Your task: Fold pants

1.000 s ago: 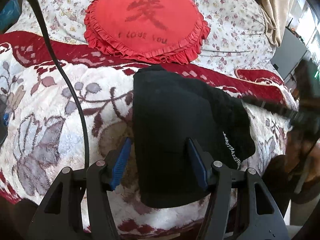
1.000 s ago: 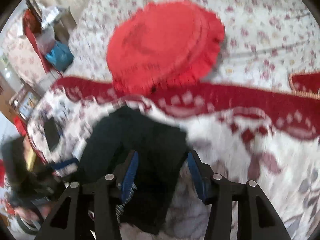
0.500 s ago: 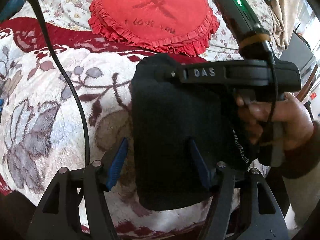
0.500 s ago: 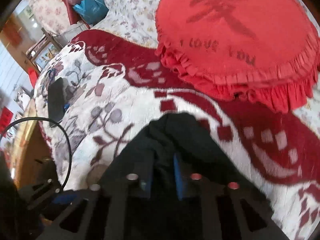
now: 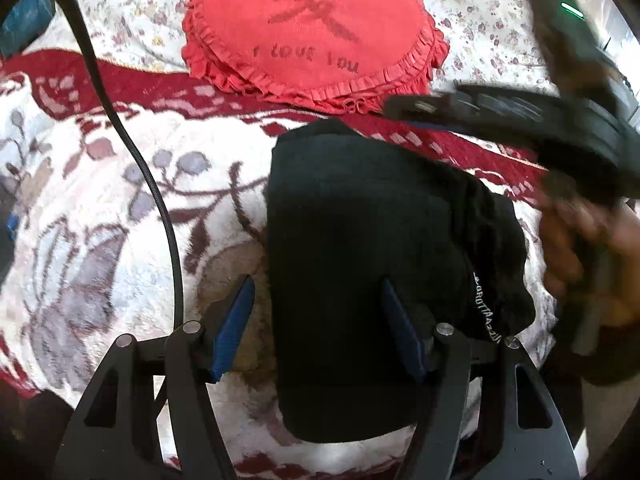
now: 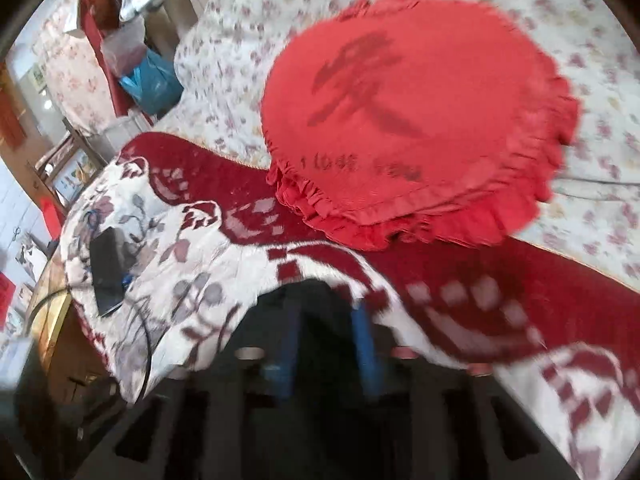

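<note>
The black pants [image 5: 360, 264] lie folded into a thick block on the red and white floral blanket [image 5: 120, 208]. My left gripper [image 5: 316, 324] is open, its blue pads astride the near end of the block without squeezing it. My right gripper shows blurred in the left wrist view [image 5: 404, 110], above the far right corner of the pants and clear of the cloth. In the right wrist view the right gripper [image 6: 326, 344] has its blue pads a small gap apart with only dark blur between them; the pants are barely visible there.
A red heart cushion [image 5: 316, 36] lies beyond the pants on the flowered sheet [image 5: 480, 8]. A black cable [image 5: 132, 148] runs over the blanket at left. A dark phone-like slab [image 6: 106, 270] lies near the blanket's left edge, with bags and furniture [image 6: 136, 64] beyond.
My right gripper was shut on the far corner of the pants half a second ago; it has since lifted off and drawn back to the right, pads slightly parted. The left gripper stayed put.
</note>
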